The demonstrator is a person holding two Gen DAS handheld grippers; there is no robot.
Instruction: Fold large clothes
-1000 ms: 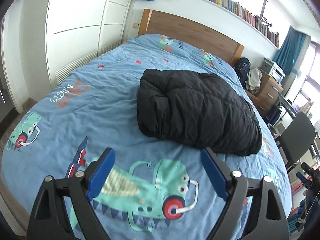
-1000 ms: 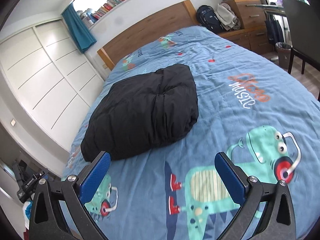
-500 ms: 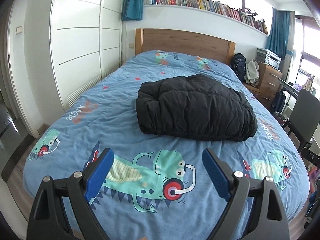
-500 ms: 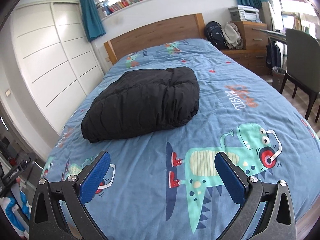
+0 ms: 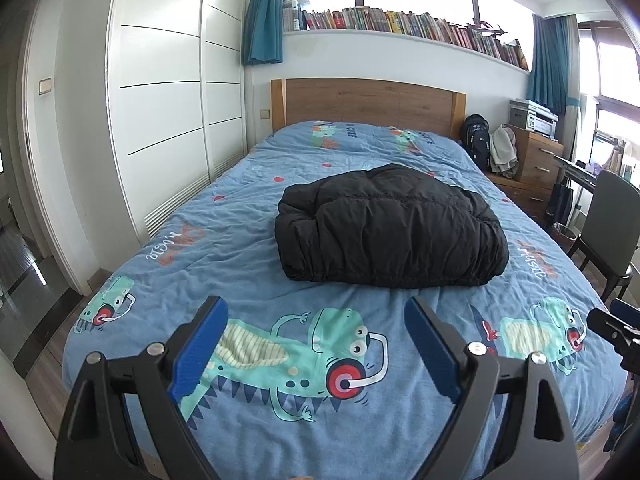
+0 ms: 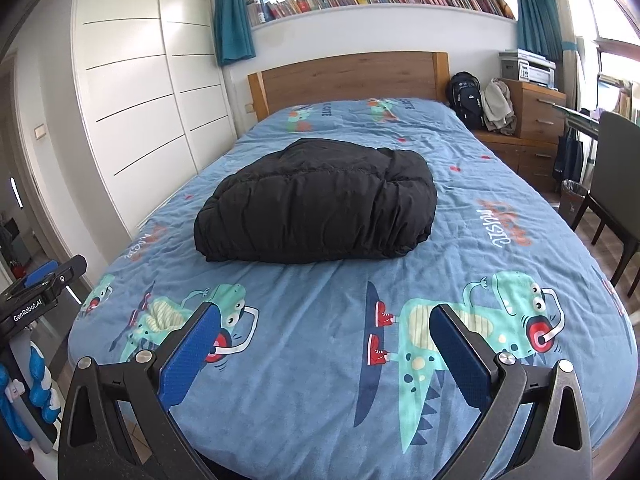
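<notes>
Plainly, the left gripper [image 5: 316, 354] and the right gripper [image 6: 324, 354] both stand with blue-padded fingers [image 5: 198, 350] spread wide, holding nothing and touching nothing. One folded black puffy quilted jacket [image 5: 390, 232] lies ahead of both fingertip pairs — well apart — mid-bed on the single blue dinosaur-print bedspread [image 5: 248, 248].

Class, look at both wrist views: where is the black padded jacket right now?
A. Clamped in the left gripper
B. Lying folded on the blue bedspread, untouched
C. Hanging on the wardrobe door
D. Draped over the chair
B: the black padded jacket lies bundled mid-bed on the blue bedspread, clear of the open left gripper and the open right gripper.
</notes>
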